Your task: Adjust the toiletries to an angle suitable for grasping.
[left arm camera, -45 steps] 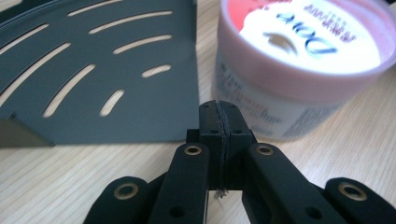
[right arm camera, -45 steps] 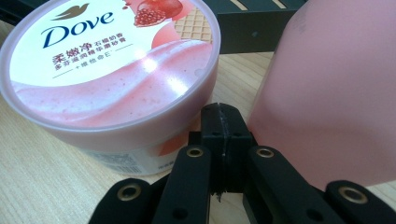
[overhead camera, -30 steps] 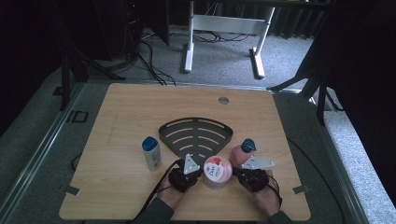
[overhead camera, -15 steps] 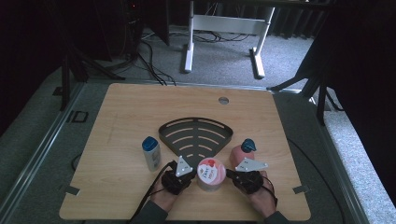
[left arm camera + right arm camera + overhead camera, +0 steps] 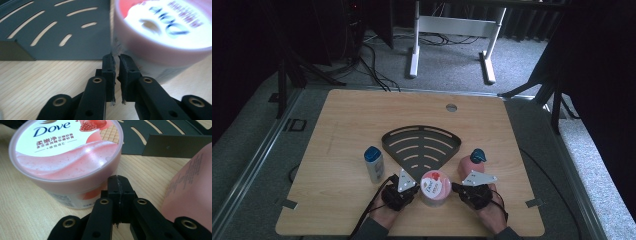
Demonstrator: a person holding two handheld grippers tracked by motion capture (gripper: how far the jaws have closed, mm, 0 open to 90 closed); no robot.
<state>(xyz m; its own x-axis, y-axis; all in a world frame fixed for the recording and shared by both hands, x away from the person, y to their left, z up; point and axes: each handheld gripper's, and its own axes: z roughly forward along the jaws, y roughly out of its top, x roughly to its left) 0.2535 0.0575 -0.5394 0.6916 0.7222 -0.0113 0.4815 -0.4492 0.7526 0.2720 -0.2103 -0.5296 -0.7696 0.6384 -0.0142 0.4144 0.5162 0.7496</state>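
Observation:
A pink Dove tub (image 5: pixel 435 187) (image 5: pixel 67 157) (image 5: pixel 162 30) stands upright at the front of the table, just below the tip of the dark fan-shaped tray (image 5: pixel 422 145). My left gripper (image 5: pixel 413 189) (image 5: pixel 116 56) lies at the tub's left side. Its jaws have just been opening and show a narrow gap with nothing between them. My right gripper (image 5: pixel 455 188) (image 5: pixel 118 178) is at the tub's right side, shut on nothing, its tips close to the tub's wall. A pink bottle with a blue cap (image 5: pixel 472 162) (image 5: pixel 190 195) stands right beside it.
A white bottle with a blue cap (image 5: pixel 373 163) stands left of the tray. A round hole (image 5: pixel 451 107) sits near the table's far edge. Bare wood stretches across the far half and along both sides. White desk legs (image 5: pixel 414 45) stand on the floor beyond.
The tub and both grippers have shifted a little to the left. The two bottles and the tray stand where they were.

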